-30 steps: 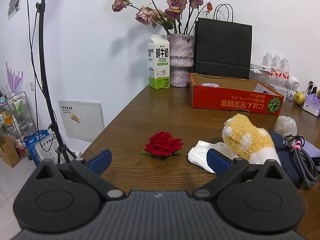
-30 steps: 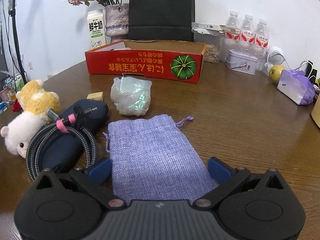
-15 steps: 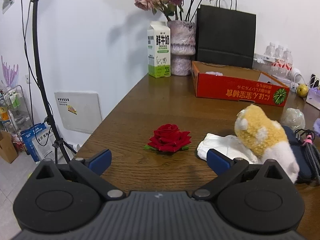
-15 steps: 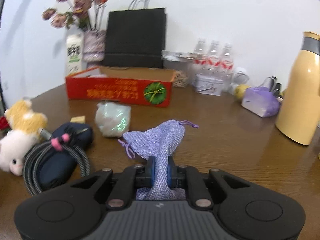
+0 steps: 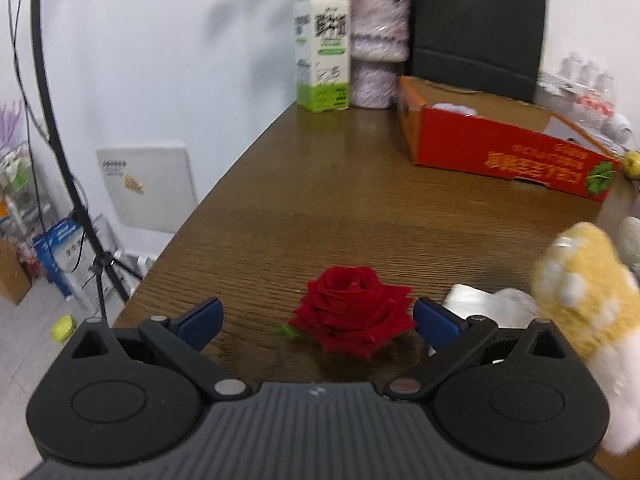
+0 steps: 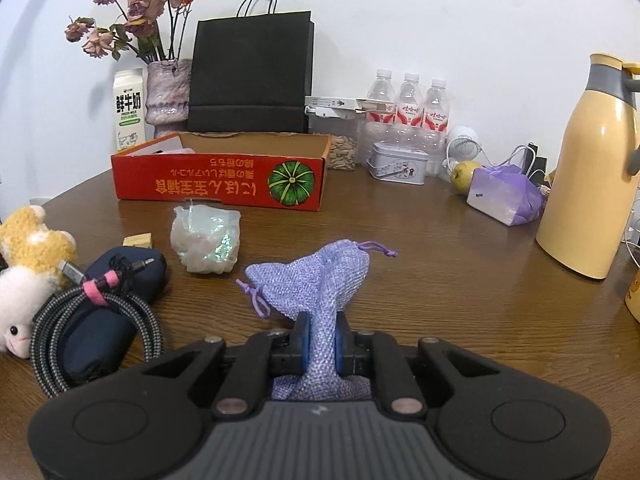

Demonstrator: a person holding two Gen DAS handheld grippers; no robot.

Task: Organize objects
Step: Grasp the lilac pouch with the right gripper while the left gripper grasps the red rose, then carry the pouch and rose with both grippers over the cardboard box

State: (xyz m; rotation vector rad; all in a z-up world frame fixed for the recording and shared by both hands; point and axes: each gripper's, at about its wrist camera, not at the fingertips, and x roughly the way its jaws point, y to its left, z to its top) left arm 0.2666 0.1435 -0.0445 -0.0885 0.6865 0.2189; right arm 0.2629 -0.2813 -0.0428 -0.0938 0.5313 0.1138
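Observation:
My left gripper [image 5: 316, 320] is open, its blue pads on either side of a red rose [image 5: 352, 316] that lies on the wooden table [image 5: 328, 200]. My right gripper [image 6: 320, 340] is shut on a purple drawstring pouch [image 6: 320, 276] and holds it lifted above the table. The open red cardboard box [image 6: 218, 186] stands farther back; it also shows in the left wrist view [image 5: 504, 144]. A yellow and white plush toy [image 5: 592, 308] lies right of the rose, over a white cloth [image 5: 488, 304].
A dark blue case [image 6: 108, 312] with a coiled cable [image 6: 92, 316], a shiny white wrapped lump [image 6: 206, 238] and a small wooden block [image 6: 138, 240] lie left of the pouch. A yellow thermos [image 6: 588, 168], bottles [image 6: 408, 108], black bag [image 6: 250, 76], vase [image 6: 168, 92] and milk carton [image 5: 322, 48] line the back.
My left gripper has moved forward, so the rose now lies between its open pads. My right gripper closed on the pouch a second ago and has raised it a little more.

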